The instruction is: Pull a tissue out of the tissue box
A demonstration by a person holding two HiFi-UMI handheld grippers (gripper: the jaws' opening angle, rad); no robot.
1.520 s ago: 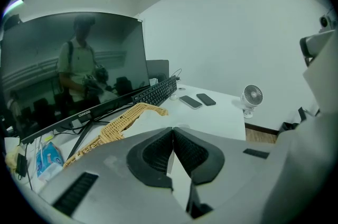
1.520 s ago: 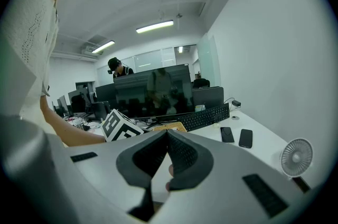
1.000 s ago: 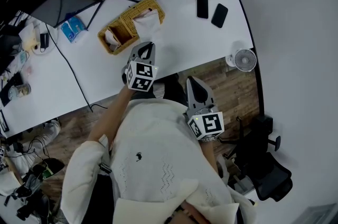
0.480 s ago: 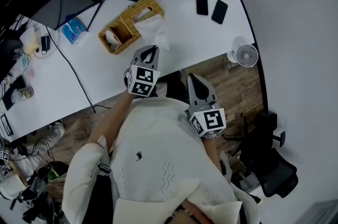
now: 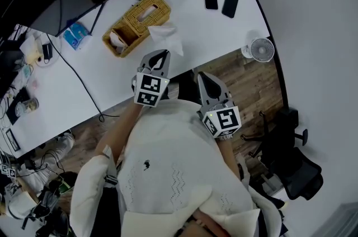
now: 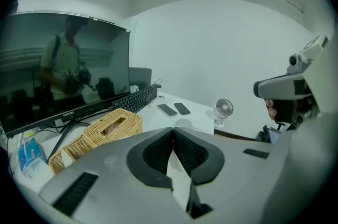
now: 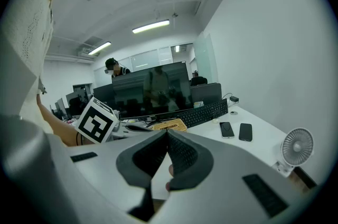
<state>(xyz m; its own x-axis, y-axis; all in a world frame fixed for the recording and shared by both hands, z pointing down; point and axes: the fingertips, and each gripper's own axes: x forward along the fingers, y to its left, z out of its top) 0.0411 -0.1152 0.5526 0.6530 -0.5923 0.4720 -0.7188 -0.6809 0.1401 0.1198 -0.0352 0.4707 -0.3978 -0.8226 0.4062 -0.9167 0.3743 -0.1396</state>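
Between shut L tongs [image 6: 172,131]: thin white paper tissue [image 5: 165,36]. Prob. soft, tears easy; grip its edge. R tongs [image 7: 167,134] closed, empty.

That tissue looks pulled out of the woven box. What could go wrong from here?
The left gripper seems to pinch the tissue only by an edge at its closed tips, so the sheet might slip and drop onto the desk. The right gripper is shut and away from the wicker tissue box, so nothing steadies that light box if the sheet's far end catches on it.
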